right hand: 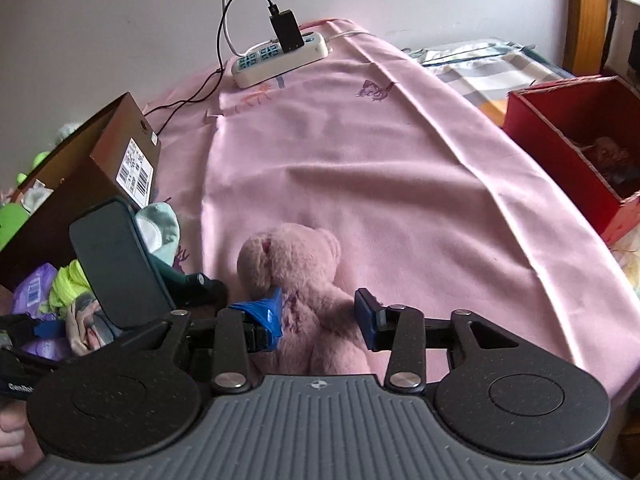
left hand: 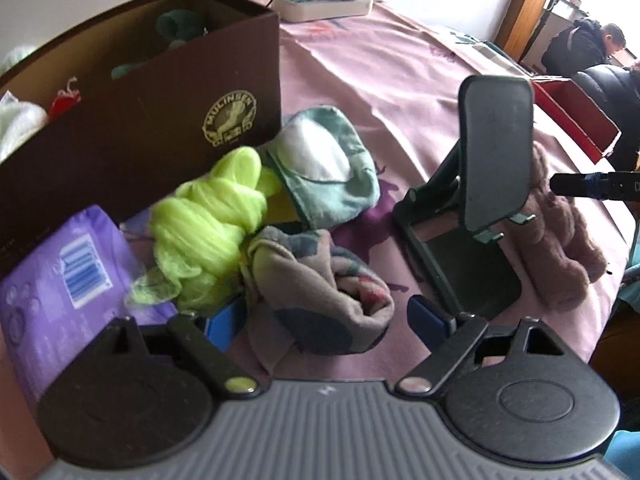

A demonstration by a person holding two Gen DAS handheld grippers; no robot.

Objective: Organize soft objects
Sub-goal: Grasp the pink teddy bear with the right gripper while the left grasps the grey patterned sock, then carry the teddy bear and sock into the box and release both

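Observation:
A pink plush teddy bear lies on the pink bedspread, head away from me. My right gripper is partly open astride its chest. The left blue pad brushes the fur at the neck and the right pad stands just off the shoulder. My left gripper is wide open over a rolled grey-and-pink sock bundle, which lies between its fingers untouched. Beyond that lie a neon green mesh pouf and a teal-and-white cloth cap. The bear also shows at the right.
A brown cardboard box with soft items inside stands at the left, with a purple packet in front of it. A dark phone stand sits between the socks and the bear. A red box is at the right bed edge, a power strip at the back.

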